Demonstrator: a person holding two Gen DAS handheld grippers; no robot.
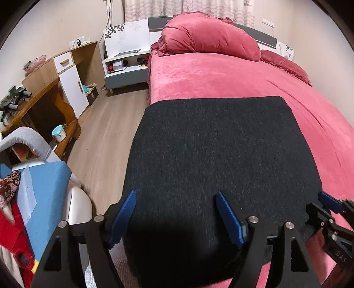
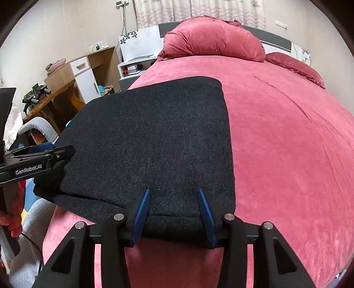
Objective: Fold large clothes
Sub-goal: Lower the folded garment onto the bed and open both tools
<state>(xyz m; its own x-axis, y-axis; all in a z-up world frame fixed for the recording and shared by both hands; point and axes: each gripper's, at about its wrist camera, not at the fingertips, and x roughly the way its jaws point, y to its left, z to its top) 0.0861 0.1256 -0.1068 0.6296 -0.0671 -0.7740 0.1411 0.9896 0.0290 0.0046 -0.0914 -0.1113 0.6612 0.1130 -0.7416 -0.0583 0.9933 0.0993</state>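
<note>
Left wrist view: left gripper [image 1: 176,218] spread wide over near edge of folded dark garment [image 1: 216,150] on pink bed [image 1: 221,77], gripping nothing. Right wrist view: right gripper [image 2: 174,216] part open, straddling garment's near edge; pinched or loose, cannot tell.

Setting: a bedroom in a home. In front of me I see a bed [image 1: 221,75] under a pink-red velvety cover, with a heaped duvet [image 1: 208,35] and pillow [image 1: 285,64] at its head; a white bedside table [image 1: 126,66]; a wooden cabinet with a white door [image 1: 73,73]; patterned curtains [image 1: 188,11]; wood-look flooring [image 1: 106,141]; wall sockets.
</note>
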